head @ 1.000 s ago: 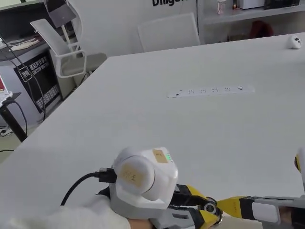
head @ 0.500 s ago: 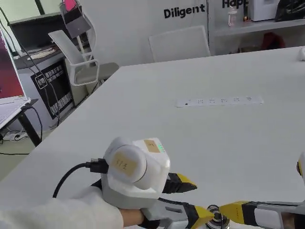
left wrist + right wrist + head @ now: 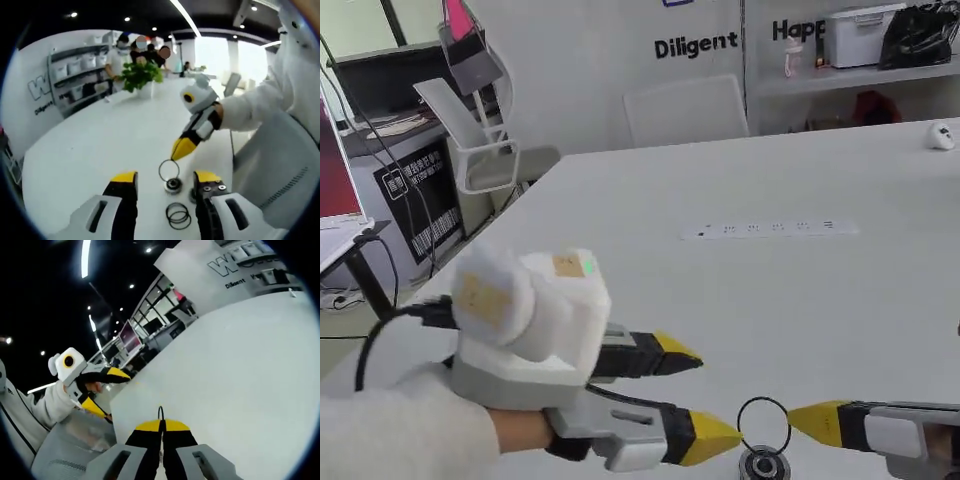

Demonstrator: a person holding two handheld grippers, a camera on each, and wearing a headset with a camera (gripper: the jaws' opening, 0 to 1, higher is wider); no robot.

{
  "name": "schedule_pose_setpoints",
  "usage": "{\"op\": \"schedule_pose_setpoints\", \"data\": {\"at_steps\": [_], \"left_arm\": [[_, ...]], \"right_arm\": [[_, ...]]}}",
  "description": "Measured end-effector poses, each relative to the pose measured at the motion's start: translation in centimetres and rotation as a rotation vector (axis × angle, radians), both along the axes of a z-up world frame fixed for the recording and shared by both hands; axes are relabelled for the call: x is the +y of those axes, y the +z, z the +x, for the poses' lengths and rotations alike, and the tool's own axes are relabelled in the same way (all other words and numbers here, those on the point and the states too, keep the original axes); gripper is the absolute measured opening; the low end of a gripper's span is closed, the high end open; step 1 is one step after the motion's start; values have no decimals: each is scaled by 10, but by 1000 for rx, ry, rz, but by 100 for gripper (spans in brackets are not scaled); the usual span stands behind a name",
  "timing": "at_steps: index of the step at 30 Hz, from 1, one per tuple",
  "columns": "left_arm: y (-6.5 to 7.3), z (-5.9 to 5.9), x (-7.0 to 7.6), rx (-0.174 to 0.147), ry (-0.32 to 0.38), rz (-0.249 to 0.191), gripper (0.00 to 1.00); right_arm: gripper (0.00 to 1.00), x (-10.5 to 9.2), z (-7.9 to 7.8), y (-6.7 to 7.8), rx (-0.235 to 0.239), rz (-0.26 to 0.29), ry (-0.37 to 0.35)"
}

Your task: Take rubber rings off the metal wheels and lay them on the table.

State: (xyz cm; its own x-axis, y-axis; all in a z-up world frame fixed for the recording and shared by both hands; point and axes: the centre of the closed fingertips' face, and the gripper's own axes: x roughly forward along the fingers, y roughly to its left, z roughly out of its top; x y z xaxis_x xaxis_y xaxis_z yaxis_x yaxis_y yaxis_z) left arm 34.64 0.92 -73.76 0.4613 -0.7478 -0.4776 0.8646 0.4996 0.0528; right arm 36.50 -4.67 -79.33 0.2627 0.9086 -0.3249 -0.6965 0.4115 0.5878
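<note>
Right hand-held gripper [image 3: 161, 426] pinches a ring [image 3: 739, 424] lifted clear of its wheel [image 3: 765, 466] — not yet laid down. Left hand-held gripper [image 3: 166, 176] spread. Other rings [image 3: 168, 214] already lie on the worktop [image 3: 770, 300].

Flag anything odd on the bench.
Nothing is damaged or spilled. One ring stands upright at the wheel, but the right claw is pinching it; other rings lie flat on the table.

"Diligent" showing in black letters on the white back wall [image 3: 580, 70], "Happ" standing just right of it with the rest hidden, other signage staying too small to read.
</note>
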Motion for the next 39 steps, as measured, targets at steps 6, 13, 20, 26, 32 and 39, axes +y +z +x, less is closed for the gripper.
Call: {"op": "schedule_pose_setpoints", "data": {"at_steps": [6,13,20,26,32,39], "left_arm": [[24,-7,37,-44,60,-22,57],[43,-17,84,-107,149,-38,68],[40,-41,111,-114,213,-35,74],[26,-61,117,-77,240,-47,80],[15,-75,121,-53,262,-32,83],[15,-77,123,-73,310,-57,95]], "right_arm": [[0,-11,-3,11,-32,-18,-7],[0,-15,-11,24,-60,-25,-14],[0,-8,-14,35,-77,-13,0],[0,7,-17,43,-89,-8,44],[0,23,-20,39,-85,-17,99],[0,36,-20,11,-83,-116,148]]}}
